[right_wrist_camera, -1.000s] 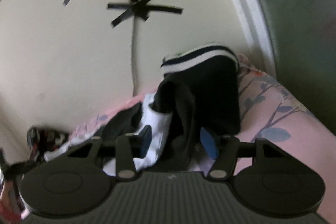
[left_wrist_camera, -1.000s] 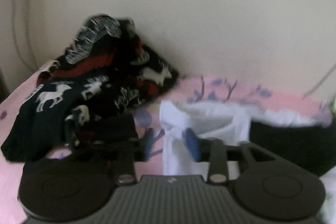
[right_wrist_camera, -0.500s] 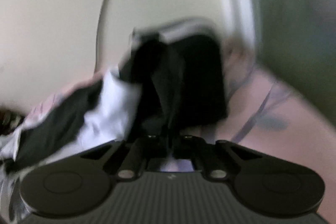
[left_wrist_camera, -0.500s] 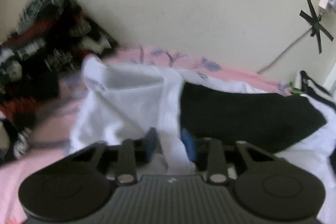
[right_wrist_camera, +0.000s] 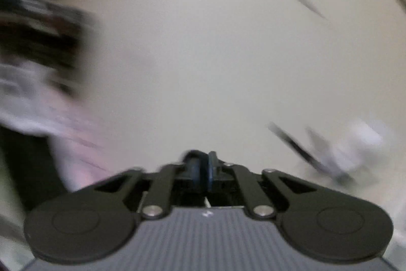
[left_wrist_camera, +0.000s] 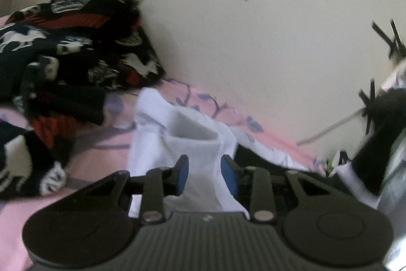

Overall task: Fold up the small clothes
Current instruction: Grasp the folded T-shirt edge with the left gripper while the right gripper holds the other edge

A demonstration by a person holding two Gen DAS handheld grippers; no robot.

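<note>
Swung away from the black striped garment since the earlier frame, right hand-held gripper (right_wrist_camera: 204, 169) now facing blurred cream wall (right_wrist_camera: 215, 55); blue pads nearly together and parting, contents between them unclear. Left hand-held gripper (left_wrist_camera: 204, 175) opening, white garment (left_wrist_camera: 182, 141) between its pads, not visibly pinched. White garment lying on the pink floral bed sheet (left_wrist_camera: 101, 156), just right of the patterned dark clothes pile (left_wrist_camera: 68, 47).

hand-held gripper (left_wrist_camera: 204, 176) | blk body | ribbed grey top | blue pads | silver screws
</note>
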